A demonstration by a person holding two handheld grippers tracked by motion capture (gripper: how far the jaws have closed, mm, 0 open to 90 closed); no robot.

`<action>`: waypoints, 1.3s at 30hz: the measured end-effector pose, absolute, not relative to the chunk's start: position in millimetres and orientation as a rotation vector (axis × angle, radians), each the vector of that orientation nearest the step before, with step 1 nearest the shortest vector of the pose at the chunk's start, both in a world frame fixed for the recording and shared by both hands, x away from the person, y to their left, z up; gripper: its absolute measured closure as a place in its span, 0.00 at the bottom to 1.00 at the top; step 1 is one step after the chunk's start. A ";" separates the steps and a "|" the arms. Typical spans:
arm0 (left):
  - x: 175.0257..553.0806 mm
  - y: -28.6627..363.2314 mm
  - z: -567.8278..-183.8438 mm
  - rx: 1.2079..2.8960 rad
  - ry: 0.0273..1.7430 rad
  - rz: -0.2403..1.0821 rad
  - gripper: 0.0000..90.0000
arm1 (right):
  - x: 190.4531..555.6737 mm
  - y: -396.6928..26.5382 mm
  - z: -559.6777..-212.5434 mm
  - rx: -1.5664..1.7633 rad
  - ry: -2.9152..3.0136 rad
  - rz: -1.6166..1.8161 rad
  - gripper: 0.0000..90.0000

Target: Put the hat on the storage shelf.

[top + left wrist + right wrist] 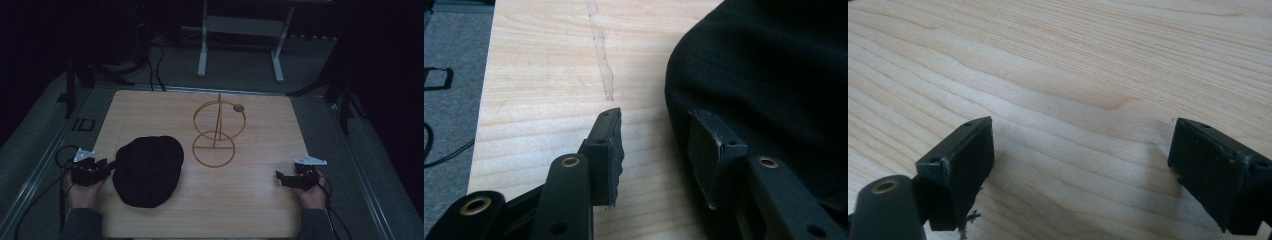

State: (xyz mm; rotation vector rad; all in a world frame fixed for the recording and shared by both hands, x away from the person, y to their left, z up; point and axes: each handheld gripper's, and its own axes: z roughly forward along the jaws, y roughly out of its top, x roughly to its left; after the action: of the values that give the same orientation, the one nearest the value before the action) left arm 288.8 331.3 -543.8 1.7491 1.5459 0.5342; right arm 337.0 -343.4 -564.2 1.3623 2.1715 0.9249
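Black rubber pads of my left gripper (656, 155) stand spread, with bare wood between them; one pad (709, 155) sits against the edge of the black hat (769, 75), though I cannot tell whether it touches the cloth. Nothing is pinched yet. From above, my left gripper (102, 167) points across the table (150, 107) at the hat's (147, 170) near-left rim, so the hat lies straight ahead and slightly to the inner side of the jaws. Its longer axis runs from my edge of the table toward the gold wire stand (216, 132), which rises just beyond it. My right gripper (1083, 170) is spread wide over plain wood, and sits (286, 180) well apart from the hat, so the left is much nearer for the grab.
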 end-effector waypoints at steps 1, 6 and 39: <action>289.2 331.4 -542.8 1.749 1.546 0.535 0.63 | 337.0 -343.4 -564.2 1.363 2.171 0.925 0.13; 291.6 331.0 -537.8 1.739 1.535 0.524 0.63 | 332.7 -341.1 -564.0 1.355 2.168 0.933 0.17; 333.5 314.9 -482.5 1.989 1.374 0.450 0.65 | 326.9 -338.8 -564.1 1.375 2.150 0.925 0.17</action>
State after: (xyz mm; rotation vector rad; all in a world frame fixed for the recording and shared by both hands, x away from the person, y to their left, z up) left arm 333.5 314.9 -482.5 1.9894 1.3741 0.4496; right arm 326.9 -338.8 -564.1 1.3752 2.1496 0.9247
